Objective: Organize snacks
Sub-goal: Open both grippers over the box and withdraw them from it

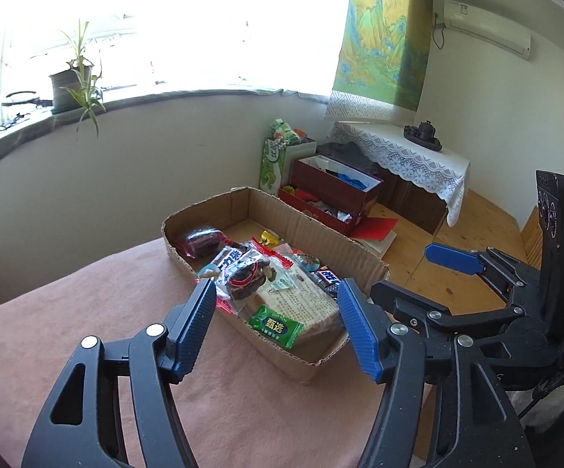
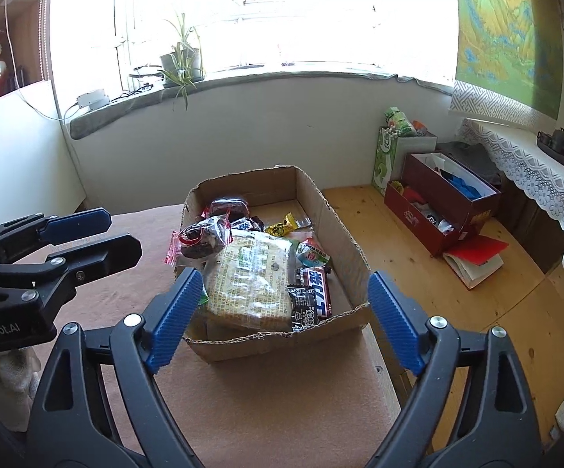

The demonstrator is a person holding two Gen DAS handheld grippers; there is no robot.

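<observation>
Grippers, left [image 1: 278,323] and right [image 2: 283,318], gape empty, seemingly just short of cardboard tray [image 2: 354,249].

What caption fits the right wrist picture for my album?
Open right gripper hovering before a cardboard box full of snacks.

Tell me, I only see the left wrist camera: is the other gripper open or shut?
Observer: Open. The right wrist view shows the right gripper open wide and holding nothing, pointed at the cardboard box.
Operator: Is there anything on the wall left of the window?
Observer: Yes, a wooden shelf stands left of the window, with something red on it.
</observation>
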